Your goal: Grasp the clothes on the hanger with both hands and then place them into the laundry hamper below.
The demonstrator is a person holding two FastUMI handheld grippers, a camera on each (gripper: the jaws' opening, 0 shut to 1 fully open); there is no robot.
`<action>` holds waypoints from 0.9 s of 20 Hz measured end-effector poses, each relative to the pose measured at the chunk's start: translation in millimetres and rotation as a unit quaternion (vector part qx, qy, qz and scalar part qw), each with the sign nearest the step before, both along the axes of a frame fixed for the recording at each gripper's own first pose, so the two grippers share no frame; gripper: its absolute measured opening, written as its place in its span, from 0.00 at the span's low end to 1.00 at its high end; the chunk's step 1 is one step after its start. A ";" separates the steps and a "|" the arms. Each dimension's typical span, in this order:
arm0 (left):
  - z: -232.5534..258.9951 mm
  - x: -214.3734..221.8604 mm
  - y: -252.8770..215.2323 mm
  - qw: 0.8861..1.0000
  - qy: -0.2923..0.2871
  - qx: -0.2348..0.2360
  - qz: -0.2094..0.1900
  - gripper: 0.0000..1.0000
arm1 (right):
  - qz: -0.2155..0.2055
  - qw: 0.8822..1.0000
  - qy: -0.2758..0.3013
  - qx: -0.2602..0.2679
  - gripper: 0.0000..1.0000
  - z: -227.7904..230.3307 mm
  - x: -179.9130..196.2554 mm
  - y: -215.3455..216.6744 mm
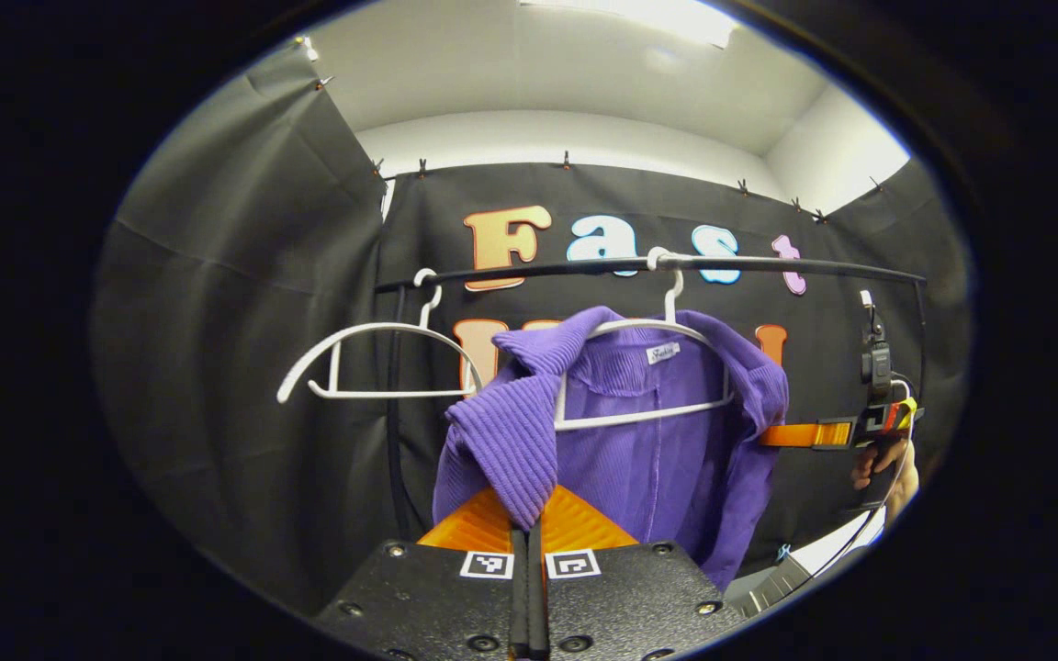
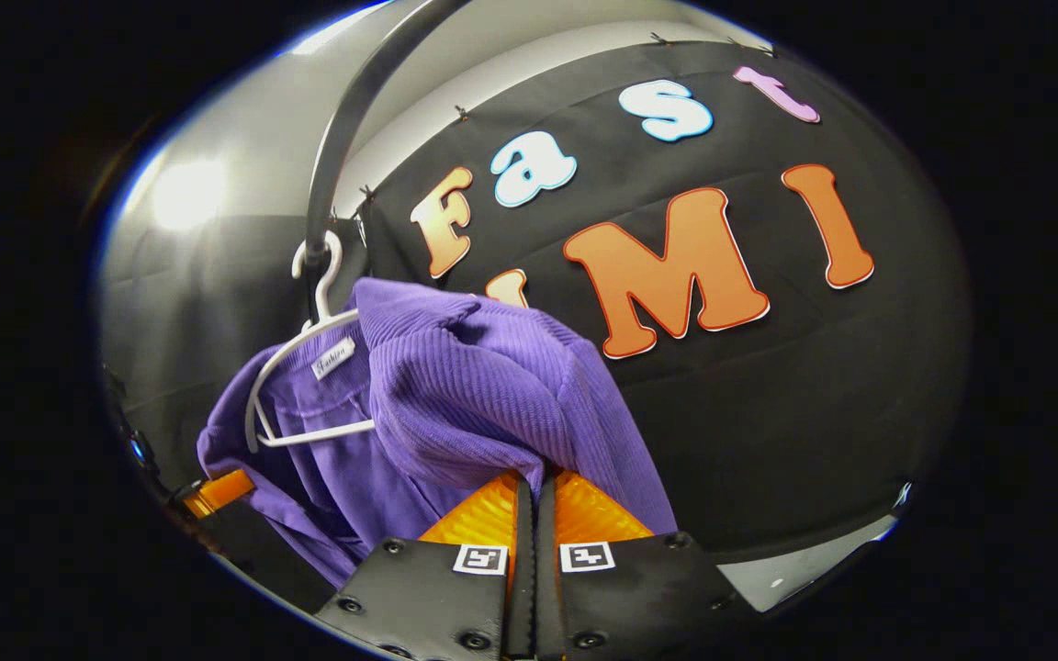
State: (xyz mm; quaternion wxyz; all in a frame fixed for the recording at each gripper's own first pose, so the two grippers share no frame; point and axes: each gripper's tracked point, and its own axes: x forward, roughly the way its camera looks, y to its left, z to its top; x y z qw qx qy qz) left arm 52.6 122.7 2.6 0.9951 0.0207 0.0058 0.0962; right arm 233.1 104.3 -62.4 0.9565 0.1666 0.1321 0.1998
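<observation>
Currently my left gripper (image 1: 527, 514) and right gripper (image 2: 529, 500) each pinch a shoulder of the purple sweater (image 1: 639, 441), jaws closed on fabric, hanger (image 1: 648, 367) inside.

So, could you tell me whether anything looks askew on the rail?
The purple top sits crooked on its white hanger: both shoulders are pulled off the hanger's arms, one pinched by the left gripper, one by the right gripper.
</observation>
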 end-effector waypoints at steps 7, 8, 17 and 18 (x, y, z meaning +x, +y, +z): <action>23.4 -6.3 46.2 0.999 -0.011 -0.001 0.042 0.00 | 0.001 0.999 0.020 0.040 0.03 13.4 16.4 -31.7; 27.3 -6.8 51.6 0.999 -0.014 0.002 0.050 0.00 | 0.000 0.999 0.023 0.045 0.03 15.2 19.9 -36.4; 52.4 17.8 112.2 0.994 -0.024 0.016 0.102 0.00 | -0.013 0.994 0.003 0.111 0.08 44.0 51.4 -71.5; 47.5 20.9 114.2 0.994 -0.017 0.014 0.103 0.00 | -0.023 0.992 0.005 0.120 0.08 42.4 54.0 -80.1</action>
